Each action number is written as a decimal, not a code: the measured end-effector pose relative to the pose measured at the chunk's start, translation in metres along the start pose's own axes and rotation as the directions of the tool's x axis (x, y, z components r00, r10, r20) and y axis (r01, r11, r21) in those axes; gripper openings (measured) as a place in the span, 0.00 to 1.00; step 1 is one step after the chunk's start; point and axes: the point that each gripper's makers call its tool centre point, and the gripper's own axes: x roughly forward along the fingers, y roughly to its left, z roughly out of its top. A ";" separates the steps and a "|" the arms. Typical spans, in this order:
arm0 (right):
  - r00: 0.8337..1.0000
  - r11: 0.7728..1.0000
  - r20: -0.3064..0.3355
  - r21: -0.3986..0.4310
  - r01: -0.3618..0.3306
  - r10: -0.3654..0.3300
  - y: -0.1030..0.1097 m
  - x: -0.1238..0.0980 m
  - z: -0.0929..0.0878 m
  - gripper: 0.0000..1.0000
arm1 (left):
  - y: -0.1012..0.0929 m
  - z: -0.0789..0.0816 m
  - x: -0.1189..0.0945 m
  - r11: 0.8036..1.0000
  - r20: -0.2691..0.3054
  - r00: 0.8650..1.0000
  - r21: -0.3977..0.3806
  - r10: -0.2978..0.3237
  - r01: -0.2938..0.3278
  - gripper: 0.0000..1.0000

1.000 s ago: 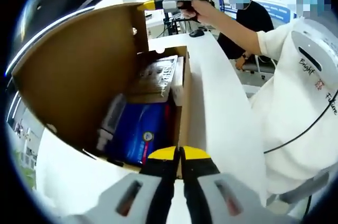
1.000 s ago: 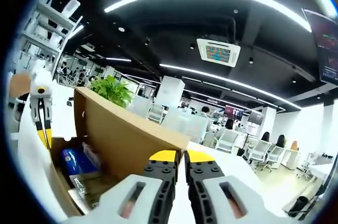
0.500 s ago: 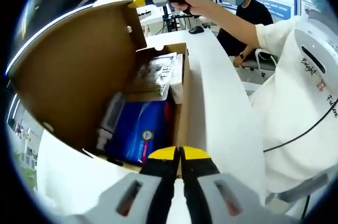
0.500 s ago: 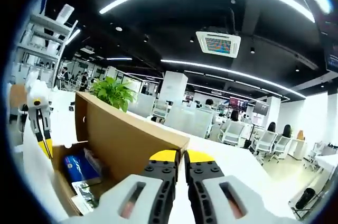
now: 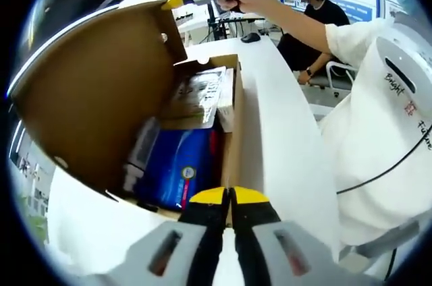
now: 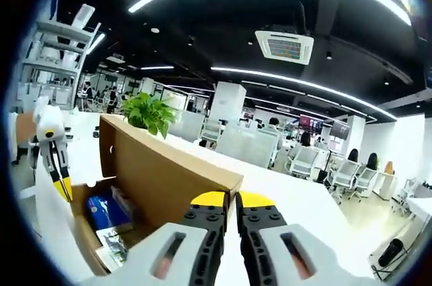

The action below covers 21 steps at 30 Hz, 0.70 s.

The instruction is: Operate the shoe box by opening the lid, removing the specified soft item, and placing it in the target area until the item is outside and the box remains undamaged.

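Cardboard lid [image 5: 94, 97] raised by outstretched right gripper [image 5: 177, 1].

A white shirt [image 5: 378, 131] on the person at the worktop's edge is showing dark script that seems to read "Bright" and "Future"; nothing else is proving legible.

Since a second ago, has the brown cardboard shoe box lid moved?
Yes. In the left gripper view the brown cardboard lid has swung slightly further open, its top corner rising away from the box's far wall, lifted by the right gripper.
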 end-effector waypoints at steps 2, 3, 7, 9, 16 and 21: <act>1.000 1.000 -0.011 0.001 -0.011 0.011 0.000 0.001 0.000 0.03 | 0.000 0.000 0.000 1.000 -0.001 1.000 0.001 0.000 0.000 0.02; 1.000 1.000 -0.017 0.007 -0.017 0.017 0.000 0.001 0.000 0.03 | 0.000 0.000 0.000 1.000 -0.003 1.000 0.000 0.000 0.000 0.02; 0.999 0.999 -0.020 0.026 -0.025 0.026 -0.001 0.006 0.000 0.03 | 0.000 0.000 0.000 1.000 -0.016 1.000 0.005 0.001 -0.001 0.02; 0.999 0.999 -0.024 0.033 -0.021 0.022 -0.002 0.010 0.001 0.03 | 0.001 0.000 0.000 1.000 -0.015 1.000 -0.004 -0.003 0.003 0.02; 0.998 0.999 -0.053 0.037 -0.018 0.020 -0.008 0.023 0.001 0.03 | -0.001 -0.001 0.000 1.000 -0.020 1.000 0.009 -0.007 0.007 0.02; 0.996 0.999 -0.077 0.035 -0.030 0.032 -0.007 0.025 0.001 0.03 | 0.000 -0.001 0.000 1.000 -0.017 1.000 0.002 -0.011 0.011 0.02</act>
